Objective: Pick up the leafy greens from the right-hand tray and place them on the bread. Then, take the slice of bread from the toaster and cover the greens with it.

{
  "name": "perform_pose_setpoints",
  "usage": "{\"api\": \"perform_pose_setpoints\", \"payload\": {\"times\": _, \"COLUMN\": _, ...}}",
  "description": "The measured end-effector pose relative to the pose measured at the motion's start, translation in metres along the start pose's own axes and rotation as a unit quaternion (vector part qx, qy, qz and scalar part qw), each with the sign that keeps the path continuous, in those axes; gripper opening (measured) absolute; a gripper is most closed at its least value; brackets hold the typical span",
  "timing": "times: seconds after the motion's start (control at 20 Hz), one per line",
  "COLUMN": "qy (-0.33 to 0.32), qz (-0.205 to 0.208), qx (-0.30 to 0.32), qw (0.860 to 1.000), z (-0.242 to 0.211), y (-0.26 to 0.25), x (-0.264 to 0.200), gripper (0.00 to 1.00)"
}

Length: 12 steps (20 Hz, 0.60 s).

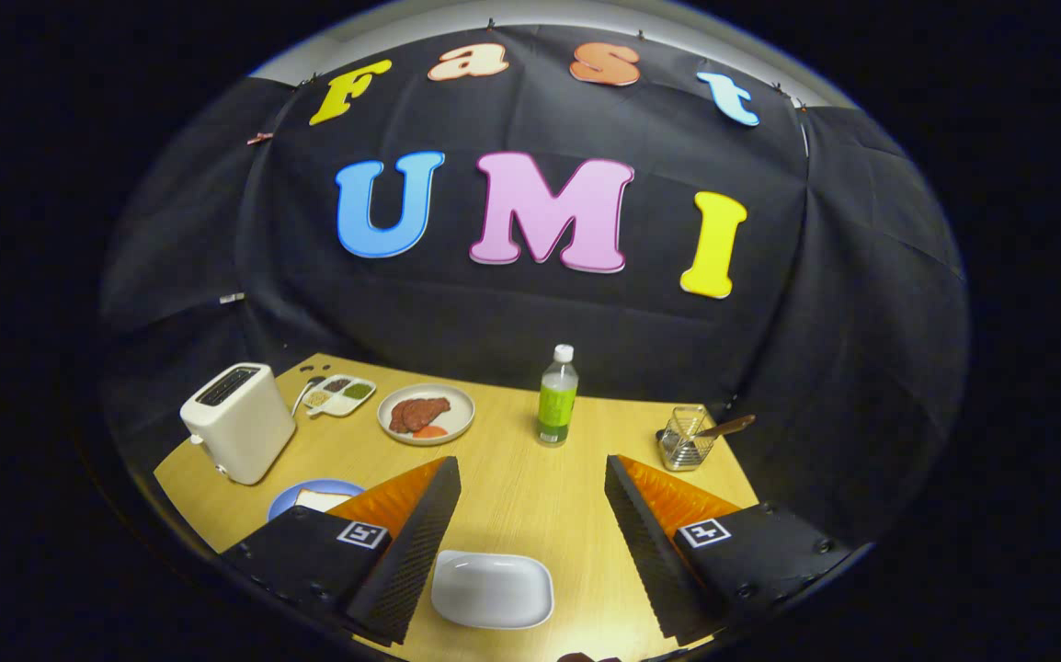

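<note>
Tongs (pixel 530 478) spread wide, empty, left finger (pixel 402 542) hiding part of bread plate (pixel 296 498)

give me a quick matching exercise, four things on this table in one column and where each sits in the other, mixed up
Things:
1. toaster
2. bottle
3. white tray
4. bread slice

Places:
A. between the open fingers of the gripper
B. on the blue plate
C. beyond the fingers, mid-table near the wall
D. just behind the blue plate, at the table's edge

Pairs: 1-D, 2-C, 3-A, 4-B
</note>
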<state>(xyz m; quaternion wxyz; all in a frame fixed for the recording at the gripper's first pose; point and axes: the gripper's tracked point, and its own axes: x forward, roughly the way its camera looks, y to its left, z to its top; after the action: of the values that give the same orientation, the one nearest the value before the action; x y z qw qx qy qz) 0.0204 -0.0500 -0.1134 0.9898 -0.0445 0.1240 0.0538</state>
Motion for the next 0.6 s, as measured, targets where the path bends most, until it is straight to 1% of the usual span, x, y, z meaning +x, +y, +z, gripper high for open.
{"api": "perform_pose_setpoints", "payload": {"times": 0.05, "qy": -0.022, "qz": 0.004, "qx": 0.013, "qw": 1.0, "z": 0.015, "y": -0.002, "x": -0.01, "gripper": 0.98}}
{"api": "perform_pose_setpoints", "payload": {"times": 0.15, "qy": -0.045, "qz": 0.015, "qx": 0.026, "qw": 0.999, "z": 0.031, "y": -0.001, "x": -0.019, "gripper": 0.98}}
{"api": "perform_pose_setpoints", "payload": {"times": 0.25, "qy": -0.044, "qz": 0.023, "qx": 0.035, "qw": 0.998, "z": 0.034, "y": -0.002, "x": -0.021, "gripper": 0.98}}
{"api": "perform_pose_setpoints", "payload": {"times": 0.45, "qy": -0.037, "qz": 0.037, "qx": 0.072, "qw": 0.996, "z": 0.039, "y": 0.005, "x": -0.018, "gripper": 0.98}}
{"api": "perform_pose_setpoints", "payload": {"times": 0.6, "qy": -0.033, "qz": 0.046, "qx": 0.062, "qw": 0.996, "z": 0.041, "y": 0.006, "x": -0.012, "gripper": 0.98}}
